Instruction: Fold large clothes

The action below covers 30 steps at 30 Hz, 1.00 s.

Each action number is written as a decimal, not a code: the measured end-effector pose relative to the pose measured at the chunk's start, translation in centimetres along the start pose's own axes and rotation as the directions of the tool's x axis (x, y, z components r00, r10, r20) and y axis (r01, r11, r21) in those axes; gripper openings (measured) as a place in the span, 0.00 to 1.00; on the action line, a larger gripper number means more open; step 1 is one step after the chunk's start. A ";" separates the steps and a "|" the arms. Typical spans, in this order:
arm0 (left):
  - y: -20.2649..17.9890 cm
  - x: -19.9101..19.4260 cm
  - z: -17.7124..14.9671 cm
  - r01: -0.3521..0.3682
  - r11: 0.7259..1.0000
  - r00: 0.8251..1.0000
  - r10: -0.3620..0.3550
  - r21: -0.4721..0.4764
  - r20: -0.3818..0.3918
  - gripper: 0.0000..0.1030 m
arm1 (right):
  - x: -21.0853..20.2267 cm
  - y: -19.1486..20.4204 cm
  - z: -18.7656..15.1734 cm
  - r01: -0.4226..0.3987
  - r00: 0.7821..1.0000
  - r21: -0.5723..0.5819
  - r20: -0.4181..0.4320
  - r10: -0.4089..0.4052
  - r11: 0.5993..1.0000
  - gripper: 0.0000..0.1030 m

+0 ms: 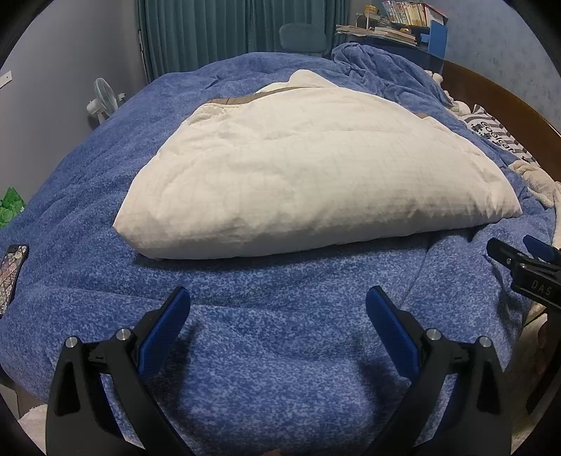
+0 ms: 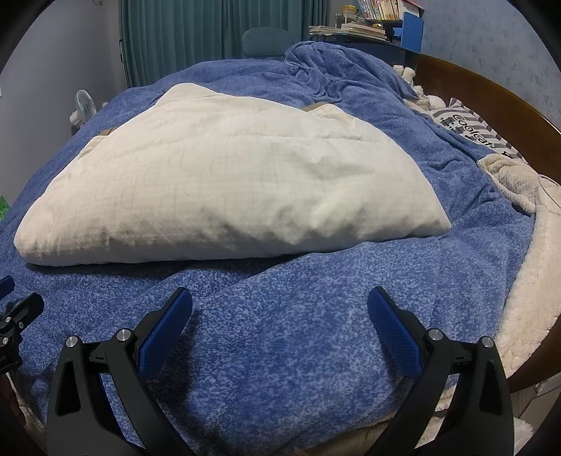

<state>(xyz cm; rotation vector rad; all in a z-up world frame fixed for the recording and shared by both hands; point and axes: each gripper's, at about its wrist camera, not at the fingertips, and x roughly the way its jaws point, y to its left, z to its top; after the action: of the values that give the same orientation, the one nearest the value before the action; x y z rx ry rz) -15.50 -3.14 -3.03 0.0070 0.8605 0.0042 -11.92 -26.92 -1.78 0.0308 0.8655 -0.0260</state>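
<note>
A cream-white quilted garment (image 1: 308, 172) with tan trim lies folded into a puffy bundle on the blue fleece bedspread (image 1: 266, 350); it also fills the middle of the right wrist view (image 2: 224, 189). My left gripper (image 1: 278, 298) hovers open over bare bedspread, short of the bundle's near edge, holding nothing. My right gripper (image 2: 280, 298) is likewise open and empty, near the bundle's front edge. The right gripper's body (image 1: 533, 270) shows at the right edge of the left wrist view, and the left gripper's body (image 2: 14, 315) at the left edge of the right wrist view.
A phone (image 1: 12, 273) lies on the bedspread at the left. A rumpled blue blanket (image 1: 382, 66), a striped pillow (image 2: 470, 133) and a cream fleece throw (image 2: 526, 245) sit toward the brown headboard (image 2: 491, 91). A small fan (image 1: 103, 98), green curtains (image 1: 228, 31) and a cluttered shelf (image 1: 403, 24) stand beyond.
</note>
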 end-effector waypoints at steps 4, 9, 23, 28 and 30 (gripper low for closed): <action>0.1 0.2 0.1 0.006 1.000 1.000 -0.006 -0.014 -0.015 0.94 | 0.0 0.0 -0.1 0.000 1.000 -0.001 0.000 0.000 1.000 0.94; 0.3 0.3 0.1 -0.008 1.000 1.000 0.008 -0.024 -0.020 0.94 | 0.0 0.0 0.0 0.000 1.000 -0.001 -0.001 0.000 1.000 0.94; -0.1 0.8 0.3 -0.023 1.000 0.999 0.022 -0.011 -0.048 0.94 | 0.2 0.0 -0.1 0.001 1.000 -0.001 -0.004 -0.001 1.000 0.94; -0.3 0.8 0.5 -0.033 0.999 0.999 0.034 0.008 -0.041 0.94 | 0.2 0.1 -0.2 0.005 1.000 -0.009 -0.003 -0.005 1.000 0.94; -0.1 0.5 0.6 -0.021 1.000 0.999 0.021 0.002 -0.027 0.94 | 0.2 0.1 -0.2 0.006 1.000 -0.008 -0.001 -0.006 1.000 0.94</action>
<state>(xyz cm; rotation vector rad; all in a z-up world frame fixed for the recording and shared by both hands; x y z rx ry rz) -14.70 -3.24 -2.98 0.0173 0.8872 0.0236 -11.93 -26.84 -2.08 0.0201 0.8665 -0.0283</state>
